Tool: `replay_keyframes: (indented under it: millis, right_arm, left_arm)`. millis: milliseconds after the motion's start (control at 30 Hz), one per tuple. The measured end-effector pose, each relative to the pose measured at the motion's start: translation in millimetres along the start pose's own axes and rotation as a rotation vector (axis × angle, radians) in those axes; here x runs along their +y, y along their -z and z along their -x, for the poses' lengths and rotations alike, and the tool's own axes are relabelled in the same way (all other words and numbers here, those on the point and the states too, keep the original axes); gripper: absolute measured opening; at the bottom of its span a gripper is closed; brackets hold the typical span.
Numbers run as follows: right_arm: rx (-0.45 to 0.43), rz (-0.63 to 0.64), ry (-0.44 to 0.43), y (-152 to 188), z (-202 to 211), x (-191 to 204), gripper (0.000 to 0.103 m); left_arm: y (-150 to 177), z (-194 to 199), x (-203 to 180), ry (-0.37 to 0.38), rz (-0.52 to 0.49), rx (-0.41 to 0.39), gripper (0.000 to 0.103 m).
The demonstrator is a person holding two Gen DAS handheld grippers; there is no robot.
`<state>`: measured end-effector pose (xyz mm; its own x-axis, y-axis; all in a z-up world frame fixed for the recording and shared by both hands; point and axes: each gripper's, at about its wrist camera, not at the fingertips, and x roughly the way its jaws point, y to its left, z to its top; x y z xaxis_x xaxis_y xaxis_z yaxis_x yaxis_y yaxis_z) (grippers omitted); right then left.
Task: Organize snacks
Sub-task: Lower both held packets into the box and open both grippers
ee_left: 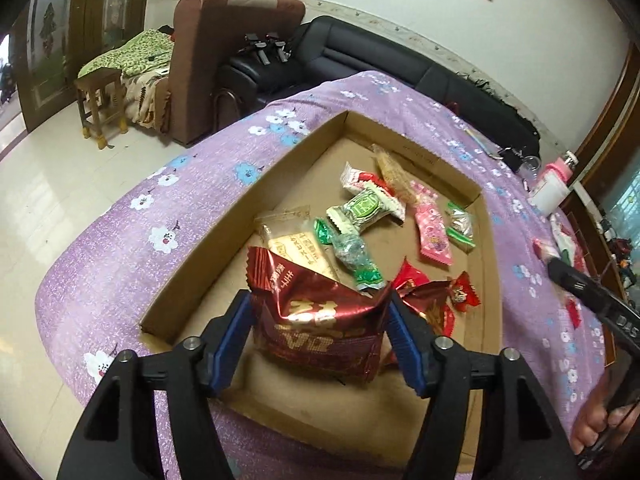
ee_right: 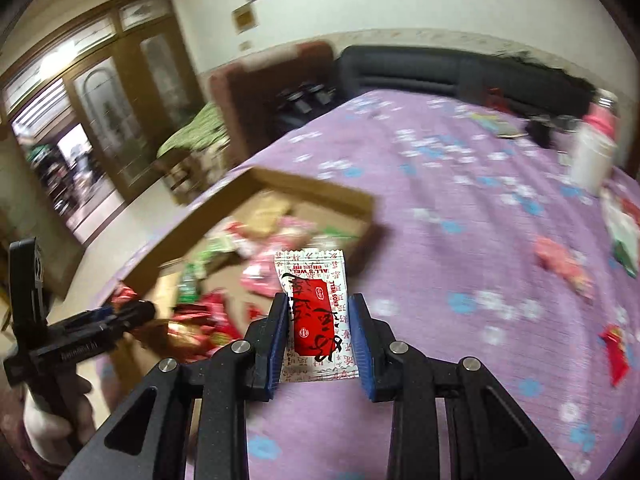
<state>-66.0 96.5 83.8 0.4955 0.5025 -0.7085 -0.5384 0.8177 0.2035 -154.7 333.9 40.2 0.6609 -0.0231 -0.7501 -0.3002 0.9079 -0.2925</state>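
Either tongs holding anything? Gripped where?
Left tongs: dark red snack packet, pinched by its side edges. Right tongs: white-and-red snack packet, likewise by its sides.

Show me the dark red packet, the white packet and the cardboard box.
Dark red packet point(ee_left: 320, 320), left wrist view, crinkled front.
White packet point(ee_right: 314, 312), right wrist view, red label.
Cardboard box point(ee_left: 224, 216), left wrist view, left wall.

One cardboard tray point(ee_left: 304, 148) holds about twelve snack packets point(ee_left: 370, 212) (some overlapping).
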Motion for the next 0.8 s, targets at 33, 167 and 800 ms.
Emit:
replay_keyframes:
  millis: [33,167,800]
  right_arm:
    - [0.016,0.011,-0.012,-3.7,-8.8,9.9,0.033]
    - [0.072,0.071,-0.023,-17.4,-48.2,46.9,0.033]
    - [0.117,0.332,0.146,19.1,-75.9,113.1,0.048]
  left_arm:
    - [0.5,2.6,1.5,0.008,0.004,-0.005,0.069]
    - [4.0,13.9,10.7,0.042,0.036,-0.002,0.075]
    - [11.7,46.4,43.6,0.066,0.078,-0.077,0.080]
